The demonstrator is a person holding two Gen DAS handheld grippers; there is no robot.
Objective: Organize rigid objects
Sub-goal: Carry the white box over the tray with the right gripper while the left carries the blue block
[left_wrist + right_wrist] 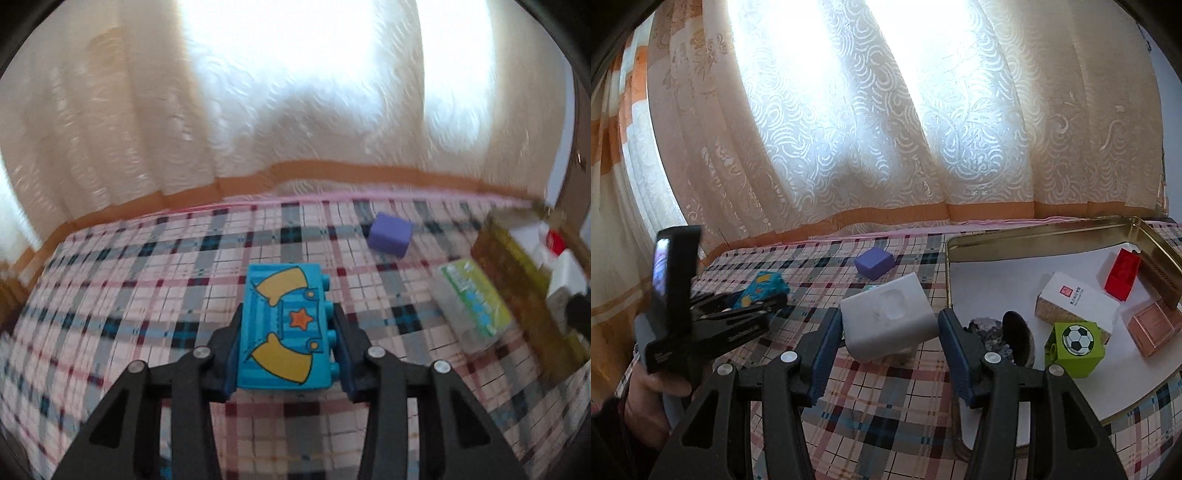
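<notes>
My left gripper [286, 332] is shut on a turquoise toy brick [284, 328] with yellow shapes and an orange star, held above the plaid cloth. The brick and left gripper also show in the right wrist view [762, 290] at the left. My right gripper [888, 325] holds a grey-white box [888, 319] between its jaws, just left of the gold tin tray [1034, 230]. A purple block [390, 235] [874, 263] lies on the cloth farther back.
The tray holds a red brick [1123, 275], a white carton [1075, 301], a green football cube [1075, 349], a pink box [1154, 326] and a dark round object [1015, 332]. A green-labelled pack [472, 302] lies beside the tray. Curtains hang behind the table.
</notes>
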